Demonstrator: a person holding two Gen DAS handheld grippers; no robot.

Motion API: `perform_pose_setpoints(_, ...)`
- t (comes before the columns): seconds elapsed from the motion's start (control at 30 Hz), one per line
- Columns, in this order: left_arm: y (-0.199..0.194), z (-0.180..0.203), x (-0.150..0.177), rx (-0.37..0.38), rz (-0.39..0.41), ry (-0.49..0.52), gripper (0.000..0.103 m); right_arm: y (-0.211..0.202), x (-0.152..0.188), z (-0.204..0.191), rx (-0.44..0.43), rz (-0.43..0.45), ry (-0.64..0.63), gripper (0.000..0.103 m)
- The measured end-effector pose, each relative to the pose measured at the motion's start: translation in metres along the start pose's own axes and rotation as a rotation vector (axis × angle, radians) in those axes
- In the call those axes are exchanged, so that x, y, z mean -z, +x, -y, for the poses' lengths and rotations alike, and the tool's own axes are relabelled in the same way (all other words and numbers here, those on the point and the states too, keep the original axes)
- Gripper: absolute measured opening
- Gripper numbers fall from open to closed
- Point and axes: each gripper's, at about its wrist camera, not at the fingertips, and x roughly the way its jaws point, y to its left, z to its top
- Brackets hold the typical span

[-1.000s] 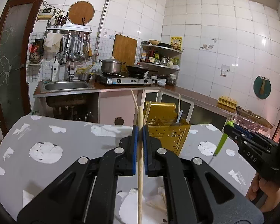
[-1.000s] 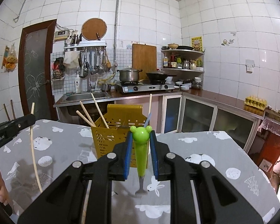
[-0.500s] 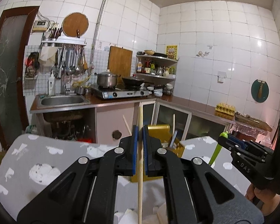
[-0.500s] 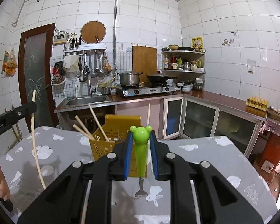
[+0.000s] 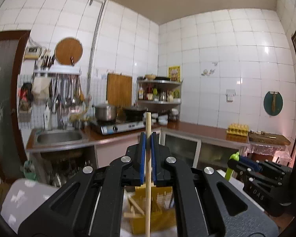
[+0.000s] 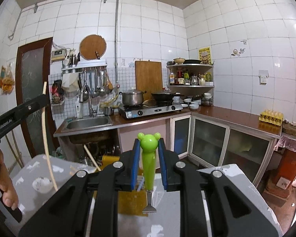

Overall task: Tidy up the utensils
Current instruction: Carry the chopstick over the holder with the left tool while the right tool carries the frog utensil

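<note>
My left gripper (image 5: 147, 138) is shut on a wooden chopstick (image 5: 147, 181) that stands upright and reaches down over the yellow utensil basket (image 5: 159, 215). The basket holds several chopsticks. My right gripper (image 6: 149, 148) is shut on a green bear-headed fork (image 6: 148, 169), tines down, just above the same basket (image 6: 128, 201). The left gripper and its chopstick (image 6: 46, 138) show at the left of the right wrist view. The right gripper with the fork (image 5: 231, 165) shows at the right of the left wrist view.
The basket stands on a table with a grey patterned cloth (image 6: 41, 177). Behind it are a sink (image 6: 88, 122), a stove with a pot (image 6: 132, 98), glass-fronted cabinets (image 6: 211, 144) and an egg tray (image 6: 271, 116) on the counter.
Both grippers have risen and tilted up, so the table and basket have dropped low in both views. Each still holds its utensil.
</note>
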Motion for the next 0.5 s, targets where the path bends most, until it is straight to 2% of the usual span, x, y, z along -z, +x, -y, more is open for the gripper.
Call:
perform_pose_setpoints(0.2,0.044,0.009,-0.005,-0.028,0.050,0.018,0.004,0.030,-0.016,0.003,-0.015,0.007,0.048,0.019)
perform_pose_setpoints(0.4,0.091,0.008,0.019,-0.034,0.025,0.000,0.004,0.059,-0.021,-0.004,-0.030,-0.002,0.045,0.019)
perform_pose_setpoints(0.5,0.107,0.006,0.032,-0.047,0.015,0.007,0.004,0.076,-0.013,-0.008,-0.041,-0.023,0.043,0.019)
